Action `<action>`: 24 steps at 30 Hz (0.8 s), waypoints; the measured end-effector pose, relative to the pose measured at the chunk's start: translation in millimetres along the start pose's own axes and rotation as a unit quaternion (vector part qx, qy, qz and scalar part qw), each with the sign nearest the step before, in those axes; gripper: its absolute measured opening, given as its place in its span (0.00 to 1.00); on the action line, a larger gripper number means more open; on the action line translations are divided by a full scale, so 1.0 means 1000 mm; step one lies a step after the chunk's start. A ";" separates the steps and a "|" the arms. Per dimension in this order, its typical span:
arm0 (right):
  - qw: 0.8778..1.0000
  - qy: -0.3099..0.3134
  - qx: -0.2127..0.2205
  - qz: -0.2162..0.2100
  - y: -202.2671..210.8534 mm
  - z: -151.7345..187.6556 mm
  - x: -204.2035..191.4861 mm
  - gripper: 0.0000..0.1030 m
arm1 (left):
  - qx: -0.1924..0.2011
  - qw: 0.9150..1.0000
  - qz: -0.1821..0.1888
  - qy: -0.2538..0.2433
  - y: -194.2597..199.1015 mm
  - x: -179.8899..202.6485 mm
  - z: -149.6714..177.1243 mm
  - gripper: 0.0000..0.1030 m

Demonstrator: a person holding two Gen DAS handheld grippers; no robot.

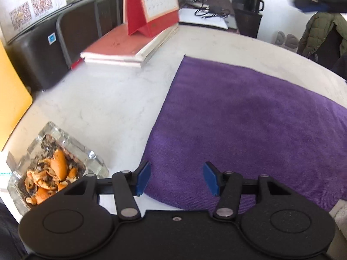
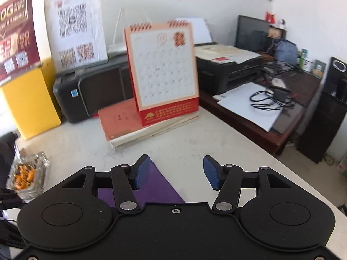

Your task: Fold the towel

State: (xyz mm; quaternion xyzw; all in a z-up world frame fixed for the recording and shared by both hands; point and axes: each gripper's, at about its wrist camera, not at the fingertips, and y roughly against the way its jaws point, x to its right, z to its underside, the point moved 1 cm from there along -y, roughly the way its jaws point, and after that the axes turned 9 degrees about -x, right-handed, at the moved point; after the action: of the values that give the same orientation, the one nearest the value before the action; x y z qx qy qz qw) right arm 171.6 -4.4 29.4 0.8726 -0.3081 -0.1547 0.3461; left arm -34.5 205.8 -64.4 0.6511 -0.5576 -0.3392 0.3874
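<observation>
On the pale worktop point(image 1: 112, 99) the purple towel point(image 1: 249, 117) lies flat at about 3 o'clock of the left view, seemingly folded once already. Left claw point(image 1: 176, 178) and right claw point(image 2: 176, 174) both gape, empty; further folds may remain.

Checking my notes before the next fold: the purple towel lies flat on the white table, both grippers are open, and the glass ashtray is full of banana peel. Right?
Not quite. The left wrist view shows the glass ashtray holds orange peel, not banana peel. The rest stands.
</observation>
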 end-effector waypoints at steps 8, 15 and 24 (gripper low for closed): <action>0.989 -0.049 -0.130 0.042 0.112 0.173 -0.023 0.53 | -0.024 0.996 0.012 -0.082 -0.025 0.039 0.002 0.50; 0.979 -0.022 -0.198 0.051 0.083 0.254 -0.052 0.51 | -0.050 0.995 0.009 -0.087 -0.037 0.037 -0.004 0.52; 0.976 0.010 -0.219 0.013 0.068 0.268 -0.043 0.49 | -0.060 0.992 -0.008 -0.106 -0.039 0.039 -0.007 0.60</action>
State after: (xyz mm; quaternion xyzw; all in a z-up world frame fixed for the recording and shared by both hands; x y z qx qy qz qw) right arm -19.9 -151.5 -111.8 0.7731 -0.2746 -0.2054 0.5335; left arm -4.0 170.8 -96.1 0.5917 -0.5689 -0.4425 0.3613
